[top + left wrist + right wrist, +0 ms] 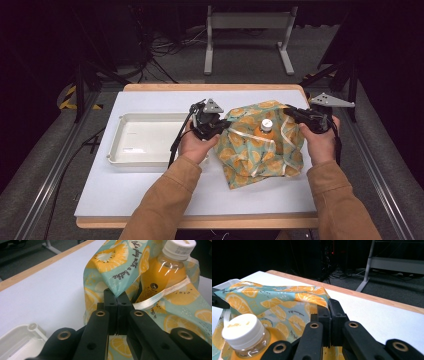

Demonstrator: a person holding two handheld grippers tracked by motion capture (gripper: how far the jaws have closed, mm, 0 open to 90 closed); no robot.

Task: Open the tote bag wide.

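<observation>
On the white table (150, 190), the left gripper (117, 300) pinches one edge of the lemon-print bag (260, 145). The right gripper (328, 312) pinches the opposite edge, as far as I can make out. An orange juice bottle (266, 129) stands upright inside the bag, beside the white tray (145, 159).

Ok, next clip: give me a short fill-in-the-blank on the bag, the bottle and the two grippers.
1. The bottle standing in the bag has a ____ cap.
2. The left gripper is shut on the bag's ____.
3. The liquid in the bottle is ____ in colour.
4. Left of the bag on the table lies a white ____.

Missing words: white; edge; orange; tray
</observation>
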